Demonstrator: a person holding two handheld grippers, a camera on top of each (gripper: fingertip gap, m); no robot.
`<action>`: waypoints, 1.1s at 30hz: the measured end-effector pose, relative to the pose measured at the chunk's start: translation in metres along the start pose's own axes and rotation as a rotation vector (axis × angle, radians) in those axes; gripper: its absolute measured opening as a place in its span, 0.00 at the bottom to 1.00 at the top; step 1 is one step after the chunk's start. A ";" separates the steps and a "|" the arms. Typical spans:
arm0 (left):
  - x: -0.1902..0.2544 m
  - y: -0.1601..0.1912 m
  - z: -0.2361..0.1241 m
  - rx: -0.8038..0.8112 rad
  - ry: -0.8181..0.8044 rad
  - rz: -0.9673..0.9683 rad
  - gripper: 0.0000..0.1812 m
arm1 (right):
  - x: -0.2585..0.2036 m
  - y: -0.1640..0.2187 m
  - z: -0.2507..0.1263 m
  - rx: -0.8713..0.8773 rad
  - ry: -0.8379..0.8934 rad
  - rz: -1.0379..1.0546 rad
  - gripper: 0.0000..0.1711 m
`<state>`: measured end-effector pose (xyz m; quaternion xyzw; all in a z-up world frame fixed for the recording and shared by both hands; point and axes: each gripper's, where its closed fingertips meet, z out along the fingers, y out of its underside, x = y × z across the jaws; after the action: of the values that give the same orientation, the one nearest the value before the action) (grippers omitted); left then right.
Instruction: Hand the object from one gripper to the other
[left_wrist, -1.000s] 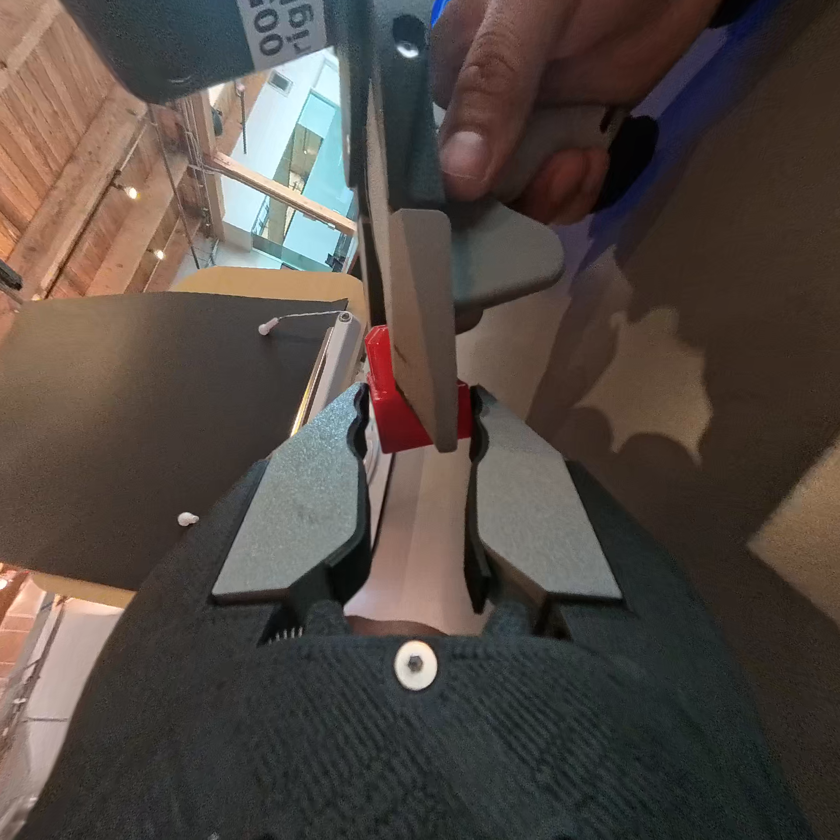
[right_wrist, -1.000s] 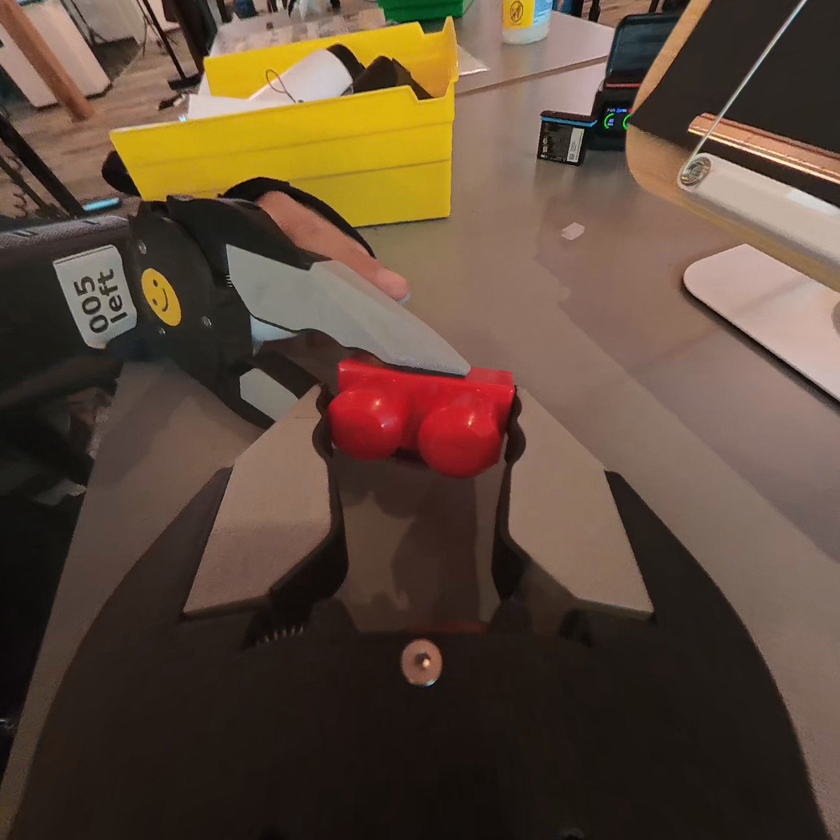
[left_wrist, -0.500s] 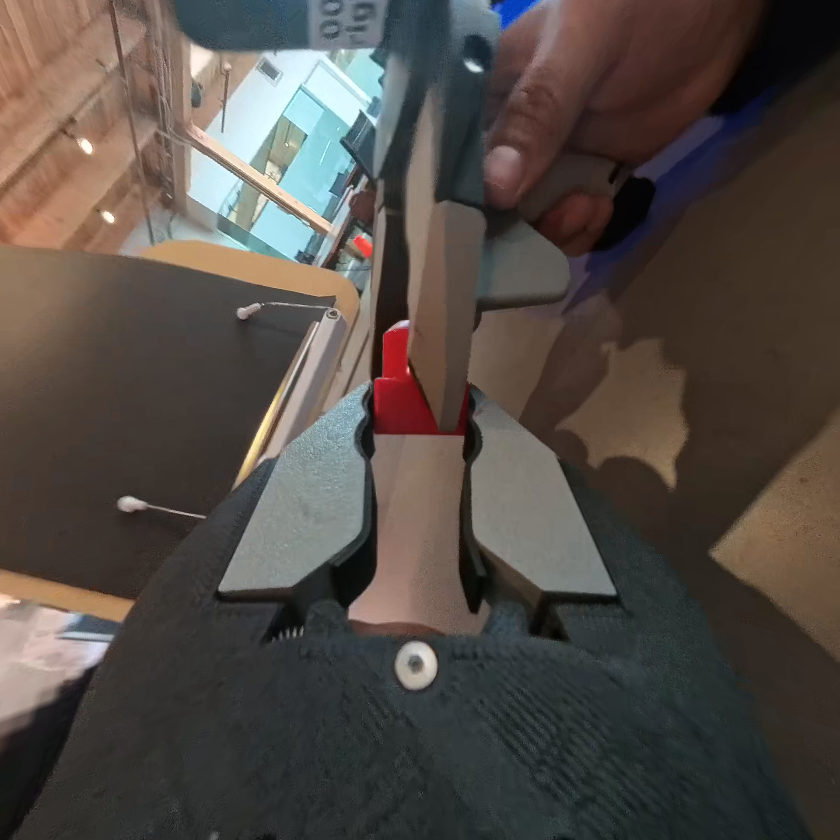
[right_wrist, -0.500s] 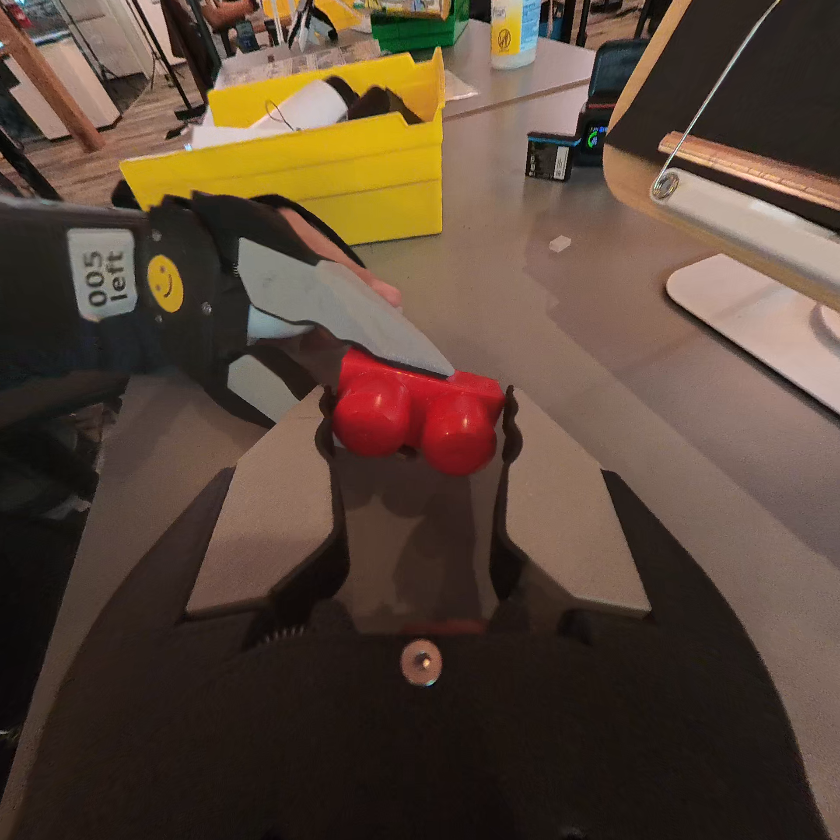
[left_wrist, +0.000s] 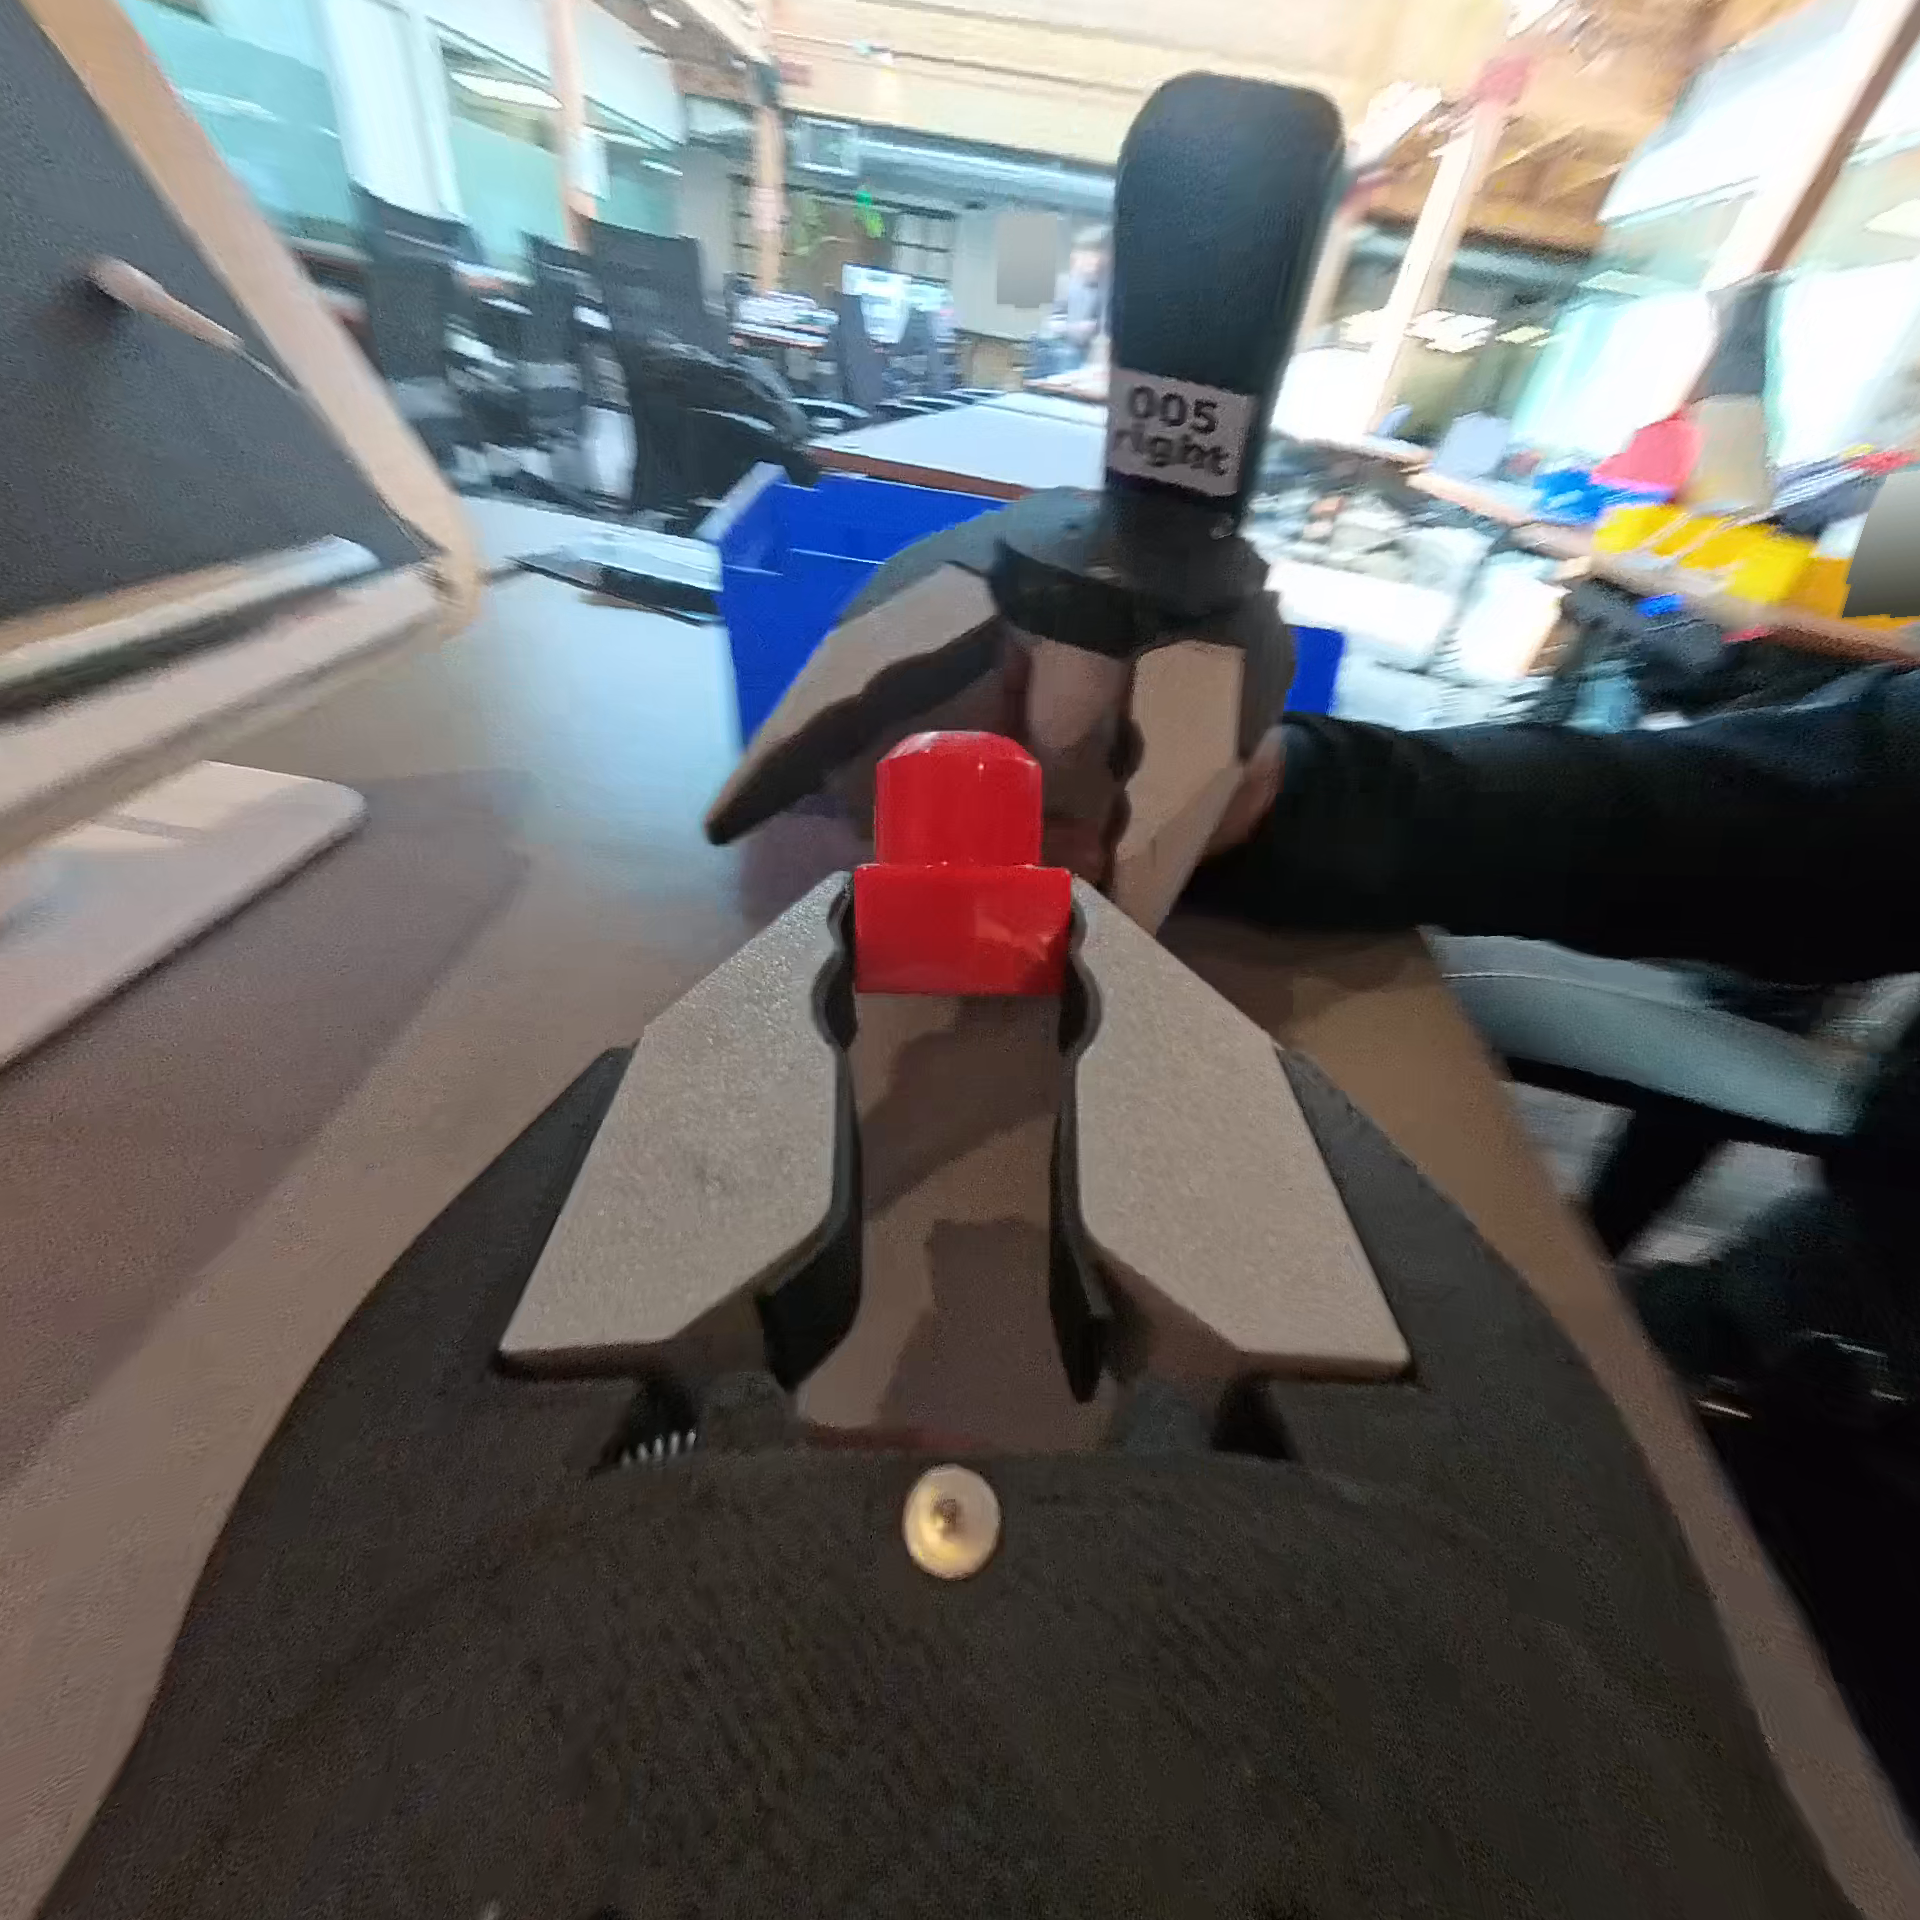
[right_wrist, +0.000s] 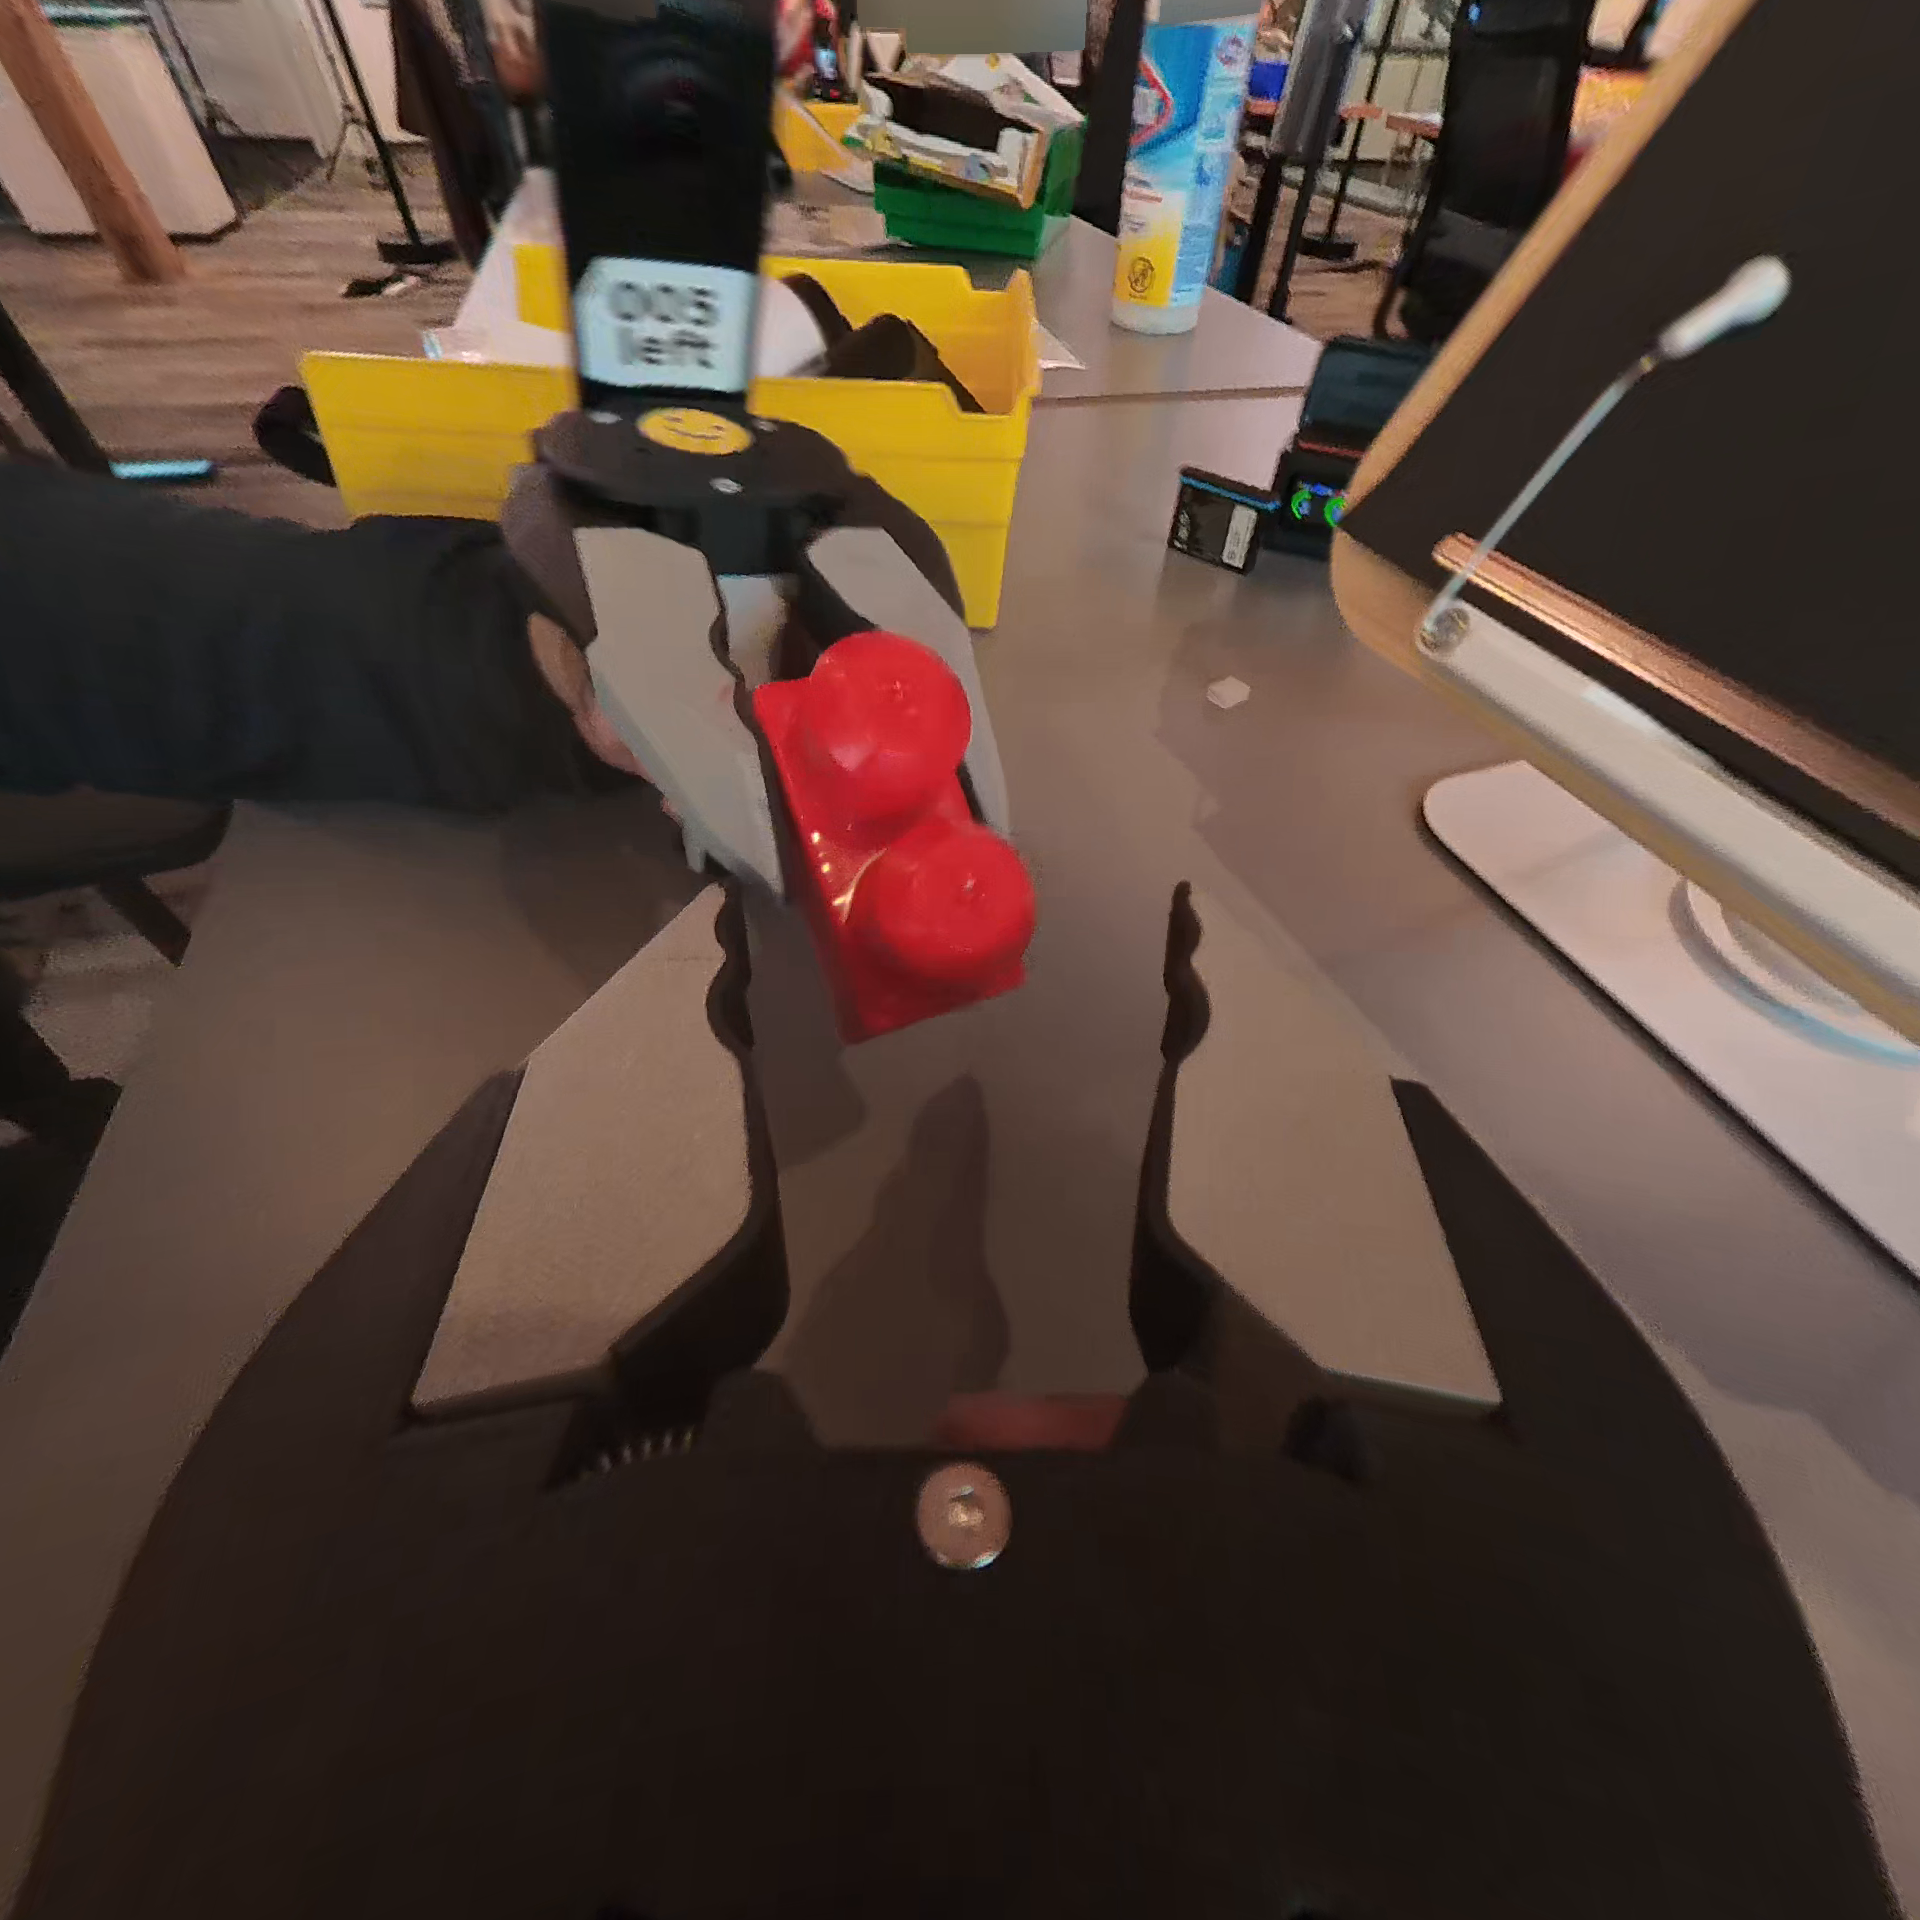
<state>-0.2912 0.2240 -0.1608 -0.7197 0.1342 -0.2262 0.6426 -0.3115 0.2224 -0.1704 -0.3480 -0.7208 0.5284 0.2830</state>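
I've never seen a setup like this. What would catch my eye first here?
Probably the red block with two round studs, pinched at the fingertips of the left hand-held gripper above the grey table. Facing it, the right hand-held gripper stands open and empty, close to the block. Behind them, a yellow bin sits on the table.

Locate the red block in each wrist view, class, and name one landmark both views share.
Left wrist view: red block, centre, clamped between the left gripper fingers.
Right wrist view: upper centre, beyond the open right gripper.
Shared landmark: the tilted black board.
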 end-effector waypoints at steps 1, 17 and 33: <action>0.008 0.001 0.000 -0.003 0.067 -0.064 0.19 | -0.006 -0.003 0.001 0.014 -0.017 -0.029 0.46; 0.007 0.009 0.009 0.004 0.184 -0.500 0.20 | -0.005 0.005 0.008 -0.123 0.253 -0.446 0.29; -0.016 0.004 0.002 0.070 0.096 -0.511 0.17 | 0.019 0.006 0.001 -0.106 0.311 -0.270 0.28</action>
<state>-0.3035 0.2334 -0.1670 -0.6959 -0.0297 -0.4195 0.5822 -0.3224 0.2385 -0.1758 -0.3399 -0.7354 0.3869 0.4404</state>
